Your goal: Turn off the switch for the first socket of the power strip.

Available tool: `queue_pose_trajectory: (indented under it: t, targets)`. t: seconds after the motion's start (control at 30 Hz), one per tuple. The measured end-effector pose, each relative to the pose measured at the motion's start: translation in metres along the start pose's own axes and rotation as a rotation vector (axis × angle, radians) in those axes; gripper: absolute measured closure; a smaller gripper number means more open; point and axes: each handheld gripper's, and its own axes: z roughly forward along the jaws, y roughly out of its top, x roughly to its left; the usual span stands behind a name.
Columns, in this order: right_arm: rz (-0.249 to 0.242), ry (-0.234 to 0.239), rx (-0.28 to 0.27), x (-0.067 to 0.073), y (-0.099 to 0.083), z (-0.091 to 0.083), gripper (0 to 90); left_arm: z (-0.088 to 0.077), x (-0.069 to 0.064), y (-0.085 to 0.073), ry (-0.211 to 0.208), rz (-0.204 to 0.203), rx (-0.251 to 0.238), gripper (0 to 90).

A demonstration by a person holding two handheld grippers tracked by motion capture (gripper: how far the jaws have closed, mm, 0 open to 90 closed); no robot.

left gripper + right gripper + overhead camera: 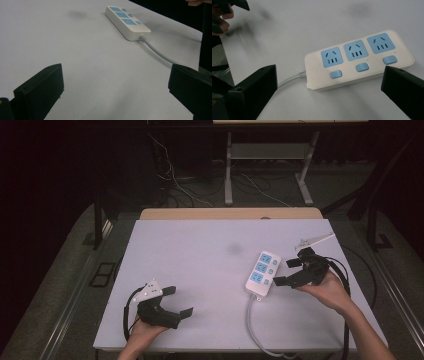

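Note:
A white power strip (261, 272) with three blue sockets and three blue switches lies flat on the white board, right of centre. Its grey cable (252, 325) runs off the front edge. My right gripper (286, 271) is open just to the strip's right, with nothing between its fingers. In the right gripper view the strip (359, 60) lies just beyond the spread jaws, and a small red light (342, 66) glows on it. My left gripper (179, 301) is open and empty at the front left, well away from the strip (126, 21).
The white board (200, 265) rests on a wooden table whose far edge (230, 213) shows behind it. A faint dark smudge (234, 249) marks the board near its middle. Beyond the table are desk legs (228, 170) and loose floor cables (175, 185).

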Motion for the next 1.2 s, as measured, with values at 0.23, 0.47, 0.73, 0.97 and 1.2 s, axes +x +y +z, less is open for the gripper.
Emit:
queue_pose_trajectory:
  t: [0.23,0.47,0.73,0.97,1.2]
  targets:
    - [0.011,0.003,0.009,-0.003,0.005,0.007,0.2,0.0,0.0,0.0,0.0,0.0,0.001,0.0]
    - [0.012,0.004,0.021,-0.005,0.006,0.013,6.3,0.001,0.0,0.0,-0.001,-0.003,0.005,0.0]
    - [-0.008,0.031,0.045,-0.007,0.007,0.018,26.8,0.001,0.0,0.0,-0.004,-0.005,0.003,0.0]
    - [-0.019,0.033,0.055,-0.007,0.008,0.024,47.6,0.001,0.0,0.0,-0.002,-0.001,0.003,0.0]
    - [-0.028,0.028,0.065,-0.009,0.009,0.031,73.8,0.001,0.0,0.0,-0.006,-0.001,0.001,0.0]
